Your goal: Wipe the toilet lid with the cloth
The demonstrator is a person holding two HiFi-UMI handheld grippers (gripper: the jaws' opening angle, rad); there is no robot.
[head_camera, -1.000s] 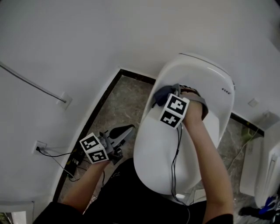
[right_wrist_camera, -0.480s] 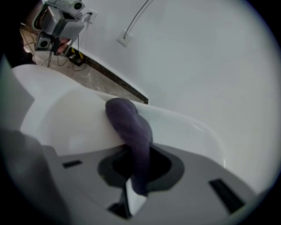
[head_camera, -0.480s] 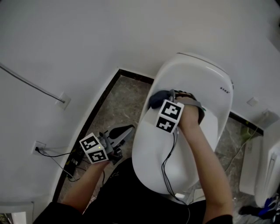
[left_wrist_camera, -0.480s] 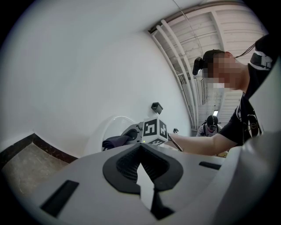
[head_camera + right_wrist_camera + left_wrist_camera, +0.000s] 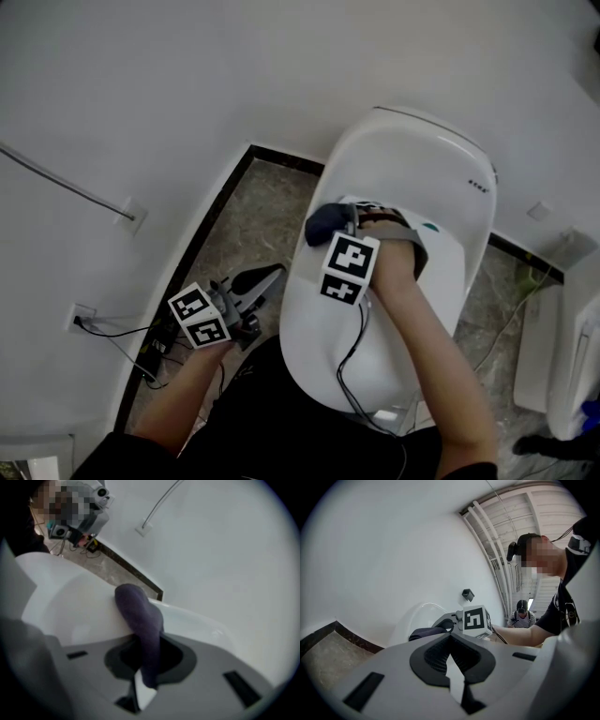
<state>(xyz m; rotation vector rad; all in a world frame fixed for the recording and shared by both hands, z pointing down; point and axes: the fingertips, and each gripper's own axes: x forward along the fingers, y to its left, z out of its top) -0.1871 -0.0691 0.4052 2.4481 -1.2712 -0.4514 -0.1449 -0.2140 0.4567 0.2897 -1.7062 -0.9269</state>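
Overhead, the right gripper (image 5: 339,227) is clamped on a dark blue-grey fabric cloth (image 5: 323,223). The cloth's bunched free end lies on the glossy white plastic toilet lid (image 5: 349,352), at the lid's left edge and about midway between its near and far ends. The right gripper view confirms the hold: the jaws of the right gripper (image 5: 147,667) pinch a fold of the cloth (image 5: 138,613), and the wad bulges beyond them onto the lid (image 5: 65,606). The left gripper (image 5: 261,279) hangs well apart to the left, over the brown marbled stone floor (image 5: 251,211). In its own view the left gripper (image 5: 454,677) has its jaws pressed together with nothing between them. The step in hand is judged to be a wiping stroke. To do it well, press the wad flat so that fabric, not the jaw tips, meets the plastic. Overlapping strokes should run across to the right edge, then towards the near and far ends. A firm pinch is needed, since friction on the lid could drag the cloth out.
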